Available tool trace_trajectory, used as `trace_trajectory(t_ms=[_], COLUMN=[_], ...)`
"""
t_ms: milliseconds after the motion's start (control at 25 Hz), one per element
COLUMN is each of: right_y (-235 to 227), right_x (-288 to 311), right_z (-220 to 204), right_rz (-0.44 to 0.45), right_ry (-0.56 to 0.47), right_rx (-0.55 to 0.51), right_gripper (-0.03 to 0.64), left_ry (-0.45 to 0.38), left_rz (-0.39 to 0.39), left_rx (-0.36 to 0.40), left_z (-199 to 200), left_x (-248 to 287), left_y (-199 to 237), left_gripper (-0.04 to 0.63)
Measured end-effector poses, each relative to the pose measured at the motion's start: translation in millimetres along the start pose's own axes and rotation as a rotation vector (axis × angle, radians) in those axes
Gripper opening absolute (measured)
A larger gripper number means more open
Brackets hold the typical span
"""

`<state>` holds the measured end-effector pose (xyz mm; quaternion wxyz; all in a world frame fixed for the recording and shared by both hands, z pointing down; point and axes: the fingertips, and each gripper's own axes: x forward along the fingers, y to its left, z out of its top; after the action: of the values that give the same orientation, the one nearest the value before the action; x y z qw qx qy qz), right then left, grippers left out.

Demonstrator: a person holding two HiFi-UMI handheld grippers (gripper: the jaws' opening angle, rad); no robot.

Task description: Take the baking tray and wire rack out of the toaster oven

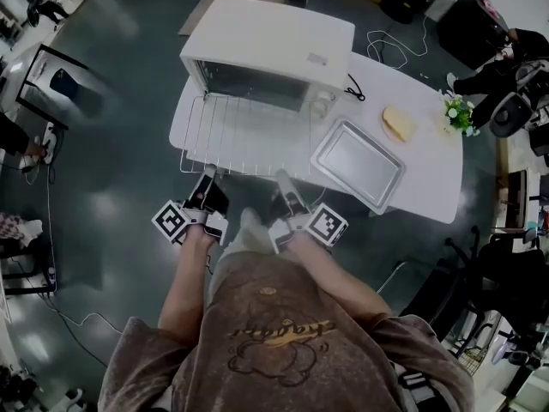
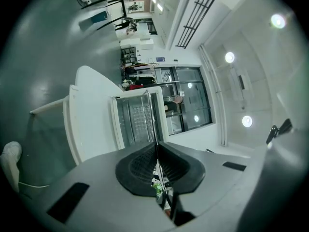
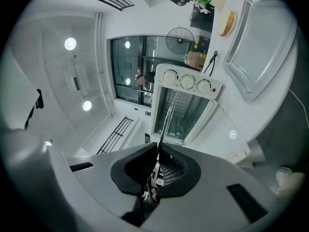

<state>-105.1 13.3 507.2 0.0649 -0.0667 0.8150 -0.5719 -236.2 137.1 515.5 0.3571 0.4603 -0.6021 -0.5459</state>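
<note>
The baking tray [image 1: 356, 161] sits out on the bench [image 1: 429, 183]. The left hand-held gripper [image 1: 206, 177] and right hand-held gripper [image 1: 282, 180] each pinch the wire rack [image 1: 244, 131] by its near edge. Next, I think, pull it clear of the toaster oven [image 1: 274, 45].

Lower centre of the head view: my left gripper [image 1: 206, 178] and right gripper [image 1: 283, 181] point level, side by side, arms [image 1: 184, 273] stretched ahead of my chest, each pair of jaws pinched together on the wire rack's [image 1: 244, 131] near edge.
</note>
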Motion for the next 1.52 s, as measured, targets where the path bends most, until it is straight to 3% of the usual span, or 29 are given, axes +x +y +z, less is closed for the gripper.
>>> trace_trajectory(t_ms=[200, 640, 1080, 1520], right_y=[6, 14, -5, -30], right_x=[-37, -110, -210, -265], right_z=[7, 49, 121, 163], right_rz=[-0.008, -0.038, -0.126, -0.232], right_ry=[-0.003, -0.142, -0.385, -0.621], right_rx=[-0.005, -0.033, -0.066, -0.069], right_gripper=[0.011, 0.011, 0.011, 0.011], left_ry=[0.021, 0.153, 0.442, 0.707], left_rz=[-0.021, -0.087, -0.128, -0.148], left_rx=[0.011, -0.004, -0.035, -0.06], left_z=[-30, -102, -219, -293], left_x=[-9, 11, 68, 127], left_y=[-16, -45, -60, -61], left_gripper=[0.008, 0.008, 0.008, 0.008])
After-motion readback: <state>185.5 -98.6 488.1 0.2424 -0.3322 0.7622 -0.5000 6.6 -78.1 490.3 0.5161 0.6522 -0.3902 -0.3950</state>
